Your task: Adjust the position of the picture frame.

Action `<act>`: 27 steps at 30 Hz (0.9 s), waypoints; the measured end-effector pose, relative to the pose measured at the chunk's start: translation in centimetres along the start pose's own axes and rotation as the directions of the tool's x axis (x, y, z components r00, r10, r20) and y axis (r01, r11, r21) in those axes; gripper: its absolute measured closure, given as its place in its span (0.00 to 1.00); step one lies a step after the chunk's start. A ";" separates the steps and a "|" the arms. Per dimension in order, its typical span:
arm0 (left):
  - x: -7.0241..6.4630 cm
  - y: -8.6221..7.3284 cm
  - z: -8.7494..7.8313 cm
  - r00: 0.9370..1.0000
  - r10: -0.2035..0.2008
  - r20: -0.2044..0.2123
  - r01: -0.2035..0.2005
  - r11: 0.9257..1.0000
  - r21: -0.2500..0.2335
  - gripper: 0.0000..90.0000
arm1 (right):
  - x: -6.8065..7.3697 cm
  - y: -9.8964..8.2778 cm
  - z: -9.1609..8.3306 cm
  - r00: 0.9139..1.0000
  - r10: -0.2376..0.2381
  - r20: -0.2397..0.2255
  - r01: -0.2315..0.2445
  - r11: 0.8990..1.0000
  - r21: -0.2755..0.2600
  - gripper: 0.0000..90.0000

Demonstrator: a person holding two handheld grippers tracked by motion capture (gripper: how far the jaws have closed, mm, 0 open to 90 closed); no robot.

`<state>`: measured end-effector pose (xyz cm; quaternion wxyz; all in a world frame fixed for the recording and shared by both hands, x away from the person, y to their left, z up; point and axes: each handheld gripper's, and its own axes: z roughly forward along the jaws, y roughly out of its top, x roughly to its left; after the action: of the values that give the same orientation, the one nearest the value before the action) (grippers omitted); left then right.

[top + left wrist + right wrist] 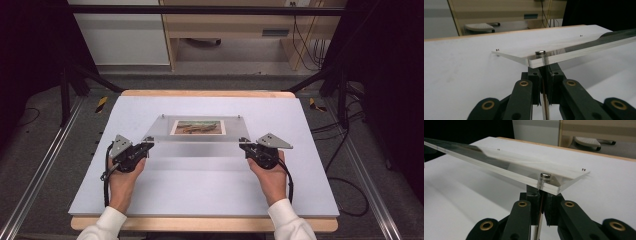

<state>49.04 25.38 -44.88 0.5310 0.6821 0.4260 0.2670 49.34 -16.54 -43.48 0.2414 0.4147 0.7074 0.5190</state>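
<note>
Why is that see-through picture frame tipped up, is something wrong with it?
Nothing looks broken or spilled. The clear frame is tilted: its near edge is lifted off the white table, with the left gripper and right gripper each shut on a near corner.

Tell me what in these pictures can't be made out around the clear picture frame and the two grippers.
- Clear acrylic frame: the picture inside is too small in the high view to tell its subject.
- Left gripper, right gripper: jaw tips hidden under the frame's corners in the gripper views; the exact pinch point is unclear.
- Far frame corners: small in every view, so contact with the white board is unclear.
</note>
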 end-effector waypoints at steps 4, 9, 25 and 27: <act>-0.4 -0.4 0.1 0.997 0.066 0.030 -0.069 0.994 0.087 0.91 | -0.8 -1.3 -0.1 1.000 0.012 -0.006 -0.011 0.999 0.047 0.94; -0.5 -1.6 0.2 0.999 0.044 0.029 -0.049 0.986 0.157 0.92 | -0.8 -3.2 0.1 0.999 0.039 -0.032 -0.036 0.996 0.086 0.94; -0.9 -3.1 0.3 0.996 0.090 0.017 -0.091 0.964 0.249 0.79 | -1.0 -4.6 0.5 0.995 0.071 -0.071 -0.054 0.976 0.213 0.84; -0.8 -3.2 -0.1 0.997 0.075 0.026 -0.079 0.960 0.268 0.61 | -1.1 -4.8 0.0 0.993 0.098 -0.071 -0.077 0.963 0.256 0.63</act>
<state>47.59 24.97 -47.86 0.4262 0.7660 0.4272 0.2219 48.29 -18.04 -48.04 0.1336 0.4512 0.7582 0.4514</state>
